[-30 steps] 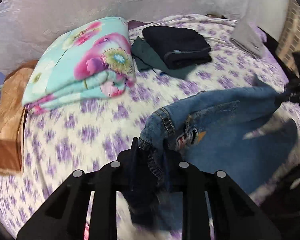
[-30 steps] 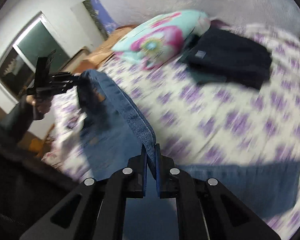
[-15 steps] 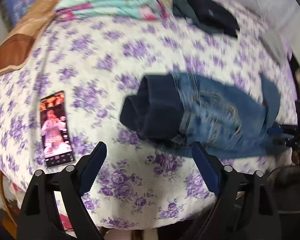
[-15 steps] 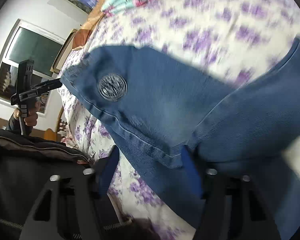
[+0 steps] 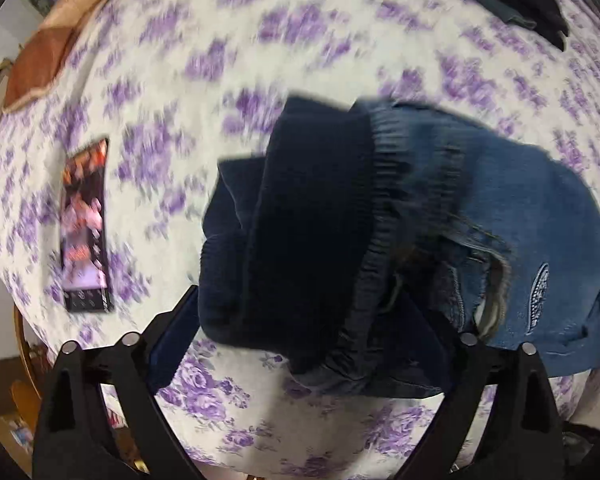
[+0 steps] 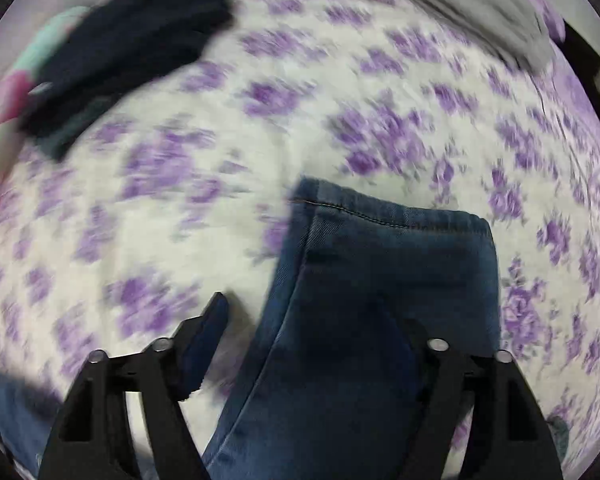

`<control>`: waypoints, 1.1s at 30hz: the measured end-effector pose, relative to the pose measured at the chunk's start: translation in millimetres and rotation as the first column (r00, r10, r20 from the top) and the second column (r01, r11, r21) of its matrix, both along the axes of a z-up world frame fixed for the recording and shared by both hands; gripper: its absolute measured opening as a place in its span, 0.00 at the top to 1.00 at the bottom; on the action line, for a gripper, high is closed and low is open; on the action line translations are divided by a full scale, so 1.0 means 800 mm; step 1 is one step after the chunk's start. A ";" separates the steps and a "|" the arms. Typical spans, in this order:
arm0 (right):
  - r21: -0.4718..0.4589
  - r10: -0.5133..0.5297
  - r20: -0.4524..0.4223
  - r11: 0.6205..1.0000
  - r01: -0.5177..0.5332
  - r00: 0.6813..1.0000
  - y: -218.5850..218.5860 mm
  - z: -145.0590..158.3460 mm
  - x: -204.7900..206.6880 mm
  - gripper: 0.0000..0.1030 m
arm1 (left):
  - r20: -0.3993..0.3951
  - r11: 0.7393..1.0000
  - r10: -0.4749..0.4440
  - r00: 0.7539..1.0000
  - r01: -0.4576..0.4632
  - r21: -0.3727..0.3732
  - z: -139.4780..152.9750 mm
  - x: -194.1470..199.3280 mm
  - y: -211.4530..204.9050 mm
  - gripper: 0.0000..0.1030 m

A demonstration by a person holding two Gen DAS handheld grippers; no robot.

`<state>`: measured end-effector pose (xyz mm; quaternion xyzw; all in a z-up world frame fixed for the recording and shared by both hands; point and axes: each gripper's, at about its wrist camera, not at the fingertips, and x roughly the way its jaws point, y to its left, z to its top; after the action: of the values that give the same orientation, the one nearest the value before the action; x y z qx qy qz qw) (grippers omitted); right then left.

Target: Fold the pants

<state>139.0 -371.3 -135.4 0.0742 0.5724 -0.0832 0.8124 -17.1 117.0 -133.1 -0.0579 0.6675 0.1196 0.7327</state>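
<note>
Blue denim pants (image 5: 500, 216) lie on the bed's purple-flowered sheet (image 5: 260, 52), with a bunched dark part (image 5: 300, 220) at their left end. My left gripper (image 5: 300, 344) is open, its jaws wide on either side of the dark bunch, just in front of it. In the right wrist view a flat pant leg (image 6: 380, 280) with a stitched hem runs away from me. My right gripper (image 6: 308, 344) is open, the leg lying between its spread fingers, not pinched.
A phone (image 5: 85, 228) with a lit screen lies on the sheet at the left. Folded dark clothes (image 6: 132, 48) and a floral blanket (image 6: 8, 92) sit at the far side. A grey item (image 6: 480, 4) lies at the far right. The bed edge is close below.
Both grippers let go of the pants a second ago and now stand open. The pants dropped onto the bed. Both cameras moved in closer over the denim.
</note>
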 end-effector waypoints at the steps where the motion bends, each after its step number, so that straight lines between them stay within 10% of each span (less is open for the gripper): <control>1: 0.039 -0.048 0.034 0.998 0.047 0.998 -0.017 0.005 -0.008 0.79 | 0.002 1.000 0.003 1.000 -0.003 -0.005 0.001 0.001 0.002 0.08; 2: 0.143 -0.079 0.056 0.987 0.070 0.995 -0.039 0.014 -0.020 0.94 | -0.002 1.000 -0.009 1.000 0.009 -0.002 0.002 0.003 0.003 0.08; 10: 0.505 -0.286 0.344 0.860 0.081 0.895 -0.212 0.099 -0.265 0.93 | -0.025 0.990 -0.128 0.991 0.129 0.051 0.004 0.026 -0.009 0.07; 17: 0.508 -0.442 0.082 0.789 0.344 0.893 -0.255 -0.023 -0.398 0.97 | -0.031 0.976 -0.206 0.978 0.208 0.071 0.004 0.035 -0.022 0.04; 19: 0.470 -0.447 0.104 0.809 0.352 0.889 -0.253 -0.005 -0.403 0.87 | -0.033 0.974 -0.216 0.976 0.218 0.063 0.006 0.038 -0.021 0.04; 21: 0.418 -0.445 0.161 0.840 0.347 0.881 -0.252 0.021 -0.402 0.47 | -0.029 0.972 -0.226 0.974 0.227 0.063 0.008 0.039 -0.021 0.04; 22: 0.370 -0.446 0.213 0.860 0.351 0.869 -0.256 0.036 -0.394 0.45 | -0.026 0.971 -0.229 0.973 0.230 0.063 0.010 0.037 -0.021 0.04; 26: 0.294 -0.411 0.223 0.893 0.341 0.884 -0.264 0.044 -0.340 0.47 | 0.004 0.965 -0.250 0.968 0.249 0.078 0.020 0.034 -0.026 0.05; 28: 0.317 -0.415 0.161 0.881 0.352 0.895 -0.267 0.026 -0.312 0.75 | 0.006 0.969 -0.238 0.971 0.237 0.072 0.020 0.032 -0.025 0.04; 33: 0.286 -0.355 0.189 0.912 0.294 0.916 -0.256 0.063 -0.318 0.82 | 0.010 0.980 -0.196 0.980 0.196 0.032 0.016 0.031 -0.008 0.04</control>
<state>-115.8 -575.9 -85.3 0.2809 0.4568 -0.1350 0.8332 7.9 110.7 -120.7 0.0184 0.6631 0.0566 0.7462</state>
